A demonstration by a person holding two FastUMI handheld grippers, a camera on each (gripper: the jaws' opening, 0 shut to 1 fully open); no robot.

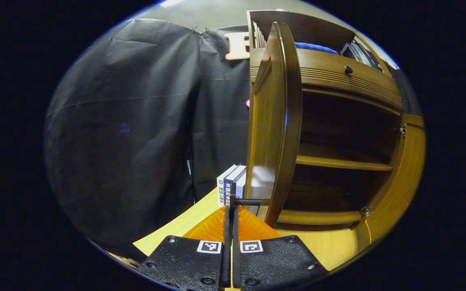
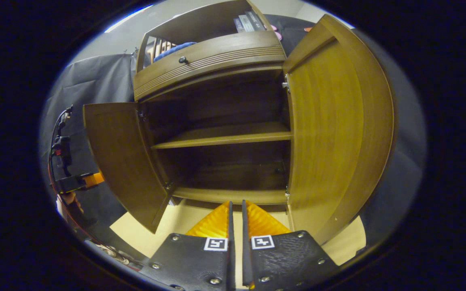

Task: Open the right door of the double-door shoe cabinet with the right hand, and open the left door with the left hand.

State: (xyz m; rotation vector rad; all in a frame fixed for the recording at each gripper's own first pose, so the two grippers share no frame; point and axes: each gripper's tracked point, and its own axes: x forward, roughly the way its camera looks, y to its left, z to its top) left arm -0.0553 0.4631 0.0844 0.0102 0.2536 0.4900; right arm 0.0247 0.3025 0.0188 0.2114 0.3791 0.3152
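Note:
The wooden shoe cabinet (image 2: 217, 56) stands on a pale table with both doors swung open. In the left gripper view, the left door (image 1: 275, 121) is edge-on right ahead, and my left gripper (image 1: 231, 207) is shut on the end of its dark bar handle (image 1: 254, 201). In the right gripper view, the right door (image 2: 330, 121) stands wide open to the right. My right gripper (image 2: 236, 207) is shut with nothing in it, in front of the cabinet's bottom edge. The left door (image 2: 123, 161) hangs open at the left, with the left gripper (image 2: 77, 182) and a hand (image 2: 68, 200) behind it.
Inside the cabinet, one bare shelf (image 2: 221, 135) spans the dark interior. Above it sits a drawer with a small knob (image 2: 183, 60). Three upright books (image 1: 231, 184) stand on the table (image 1: 184, 226) just left of the cabinet. A blue cloth (image 1: 316, 47) lies on top.

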